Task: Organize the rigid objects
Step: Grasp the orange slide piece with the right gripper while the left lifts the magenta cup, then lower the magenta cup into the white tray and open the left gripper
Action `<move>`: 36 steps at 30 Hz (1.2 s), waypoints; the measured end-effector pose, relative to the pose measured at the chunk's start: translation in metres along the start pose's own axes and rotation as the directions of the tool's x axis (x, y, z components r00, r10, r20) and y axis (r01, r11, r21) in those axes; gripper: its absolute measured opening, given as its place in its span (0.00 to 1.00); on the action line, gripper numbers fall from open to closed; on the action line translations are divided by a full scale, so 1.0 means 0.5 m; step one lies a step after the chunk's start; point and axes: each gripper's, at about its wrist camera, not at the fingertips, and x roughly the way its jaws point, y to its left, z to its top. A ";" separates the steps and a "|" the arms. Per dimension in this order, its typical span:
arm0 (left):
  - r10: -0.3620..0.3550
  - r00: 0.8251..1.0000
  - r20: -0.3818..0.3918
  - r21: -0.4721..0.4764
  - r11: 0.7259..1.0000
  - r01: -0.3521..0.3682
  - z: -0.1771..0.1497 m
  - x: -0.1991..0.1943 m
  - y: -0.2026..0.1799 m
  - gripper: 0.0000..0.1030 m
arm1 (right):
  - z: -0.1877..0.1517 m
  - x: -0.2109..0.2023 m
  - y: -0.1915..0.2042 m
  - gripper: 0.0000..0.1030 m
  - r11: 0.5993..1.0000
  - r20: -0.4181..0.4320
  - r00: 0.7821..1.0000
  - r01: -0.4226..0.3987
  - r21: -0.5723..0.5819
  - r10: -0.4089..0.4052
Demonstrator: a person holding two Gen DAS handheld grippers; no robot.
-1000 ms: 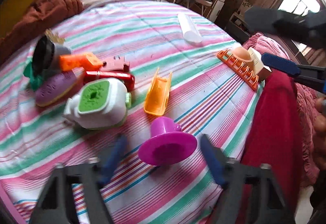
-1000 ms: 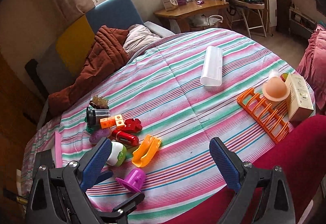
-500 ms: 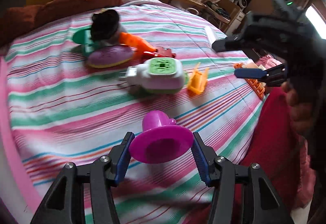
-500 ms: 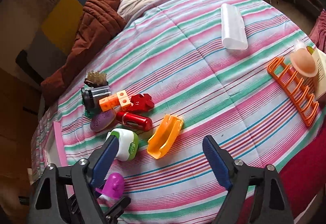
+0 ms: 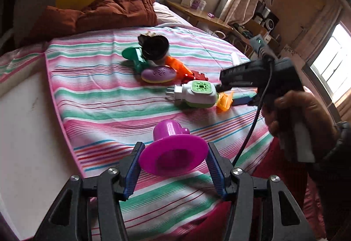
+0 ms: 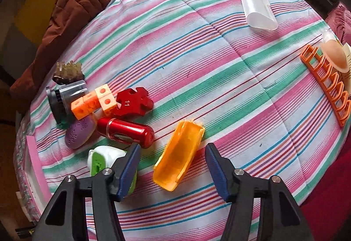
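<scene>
My left gripper (image 5: 174, 146) is shut on the rim of a magenta funnel-shaped piece (image 5: 173, 153) and holds it just above the striped bedspread (image 5: 105, 92). An orange trough-shaped tray (image 6: 178, 155) lies on the bedspread between the fingers of my right gripper (image 6: 172, 146). Those jaws are closing, with a gap on each side of the tray. In the left wrist view, the right gripper (image 5: 230, 94) points down at that orange tray (image 5: 224, 100), held by a hand (image 5: 296, 114).
Left of the tray lies a cluster: white-and-green plug-in device (image 6: 98, 160), red cylinder (image 6: 125, 130), purple oval (image 6: 80, 131), orange cubes (image 6: 94, 101), dark red puzzle piece (image 6: 133, 103), grey jar (image 6: 63, 98). An orange rack (image 6: 326, 83) and translucent case (image 6: 256, 7) lie farther right. A brown quilt (image 5: 105, 8) lies at the headboard.
My left gripper closed on the magenta piece, lifted it and swung to the side. My right gripper dropped toward the orange tray and its jaws narrowed around it.
</scene>
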 end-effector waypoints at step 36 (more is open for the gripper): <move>0.520 0.854 0.002 -0.398 0.784 -0.476 0.097 -0.079 0.556 0.56 | -0.030 -0.003 0.028 0.26 0.977 0.032 0.994 0.107 -0.184 -0.103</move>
